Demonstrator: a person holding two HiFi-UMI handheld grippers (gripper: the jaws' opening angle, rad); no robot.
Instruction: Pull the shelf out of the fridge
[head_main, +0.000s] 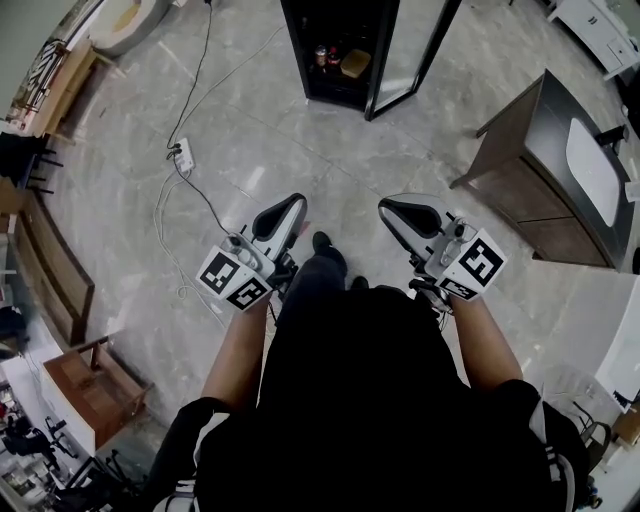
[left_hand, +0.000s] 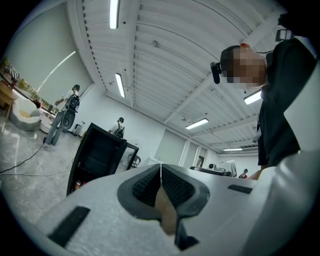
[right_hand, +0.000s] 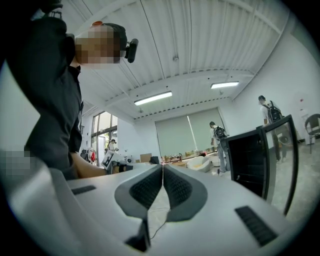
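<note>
Shelf inside the fridge cannot be picked out as a separate part; from the head view only a dark interior shows, with a level low down that bears goods. On it stand a red can and, to its right, a yellowish box; what else is in there is too small to tell. The fridge's glass door is swung open on the right side, so the inside is free to reach.

Well short of the fridge, across bare floor, the person holds both tools out level towards it. The left gripper has its jaws pressed together on nothing, and the right gripper likewise, ribbed pads meeting at the tips.

By my reading, the step in hand is the approach; no pull has begun. The next move calls for closing in on the fridge, parting the jaws, and taking the shelf's front edge, probably with both tools, mindful of the goods standing on it.

Left of the fridge a power strip lies on the floor; right of it stands a dark cabinet.
</note>
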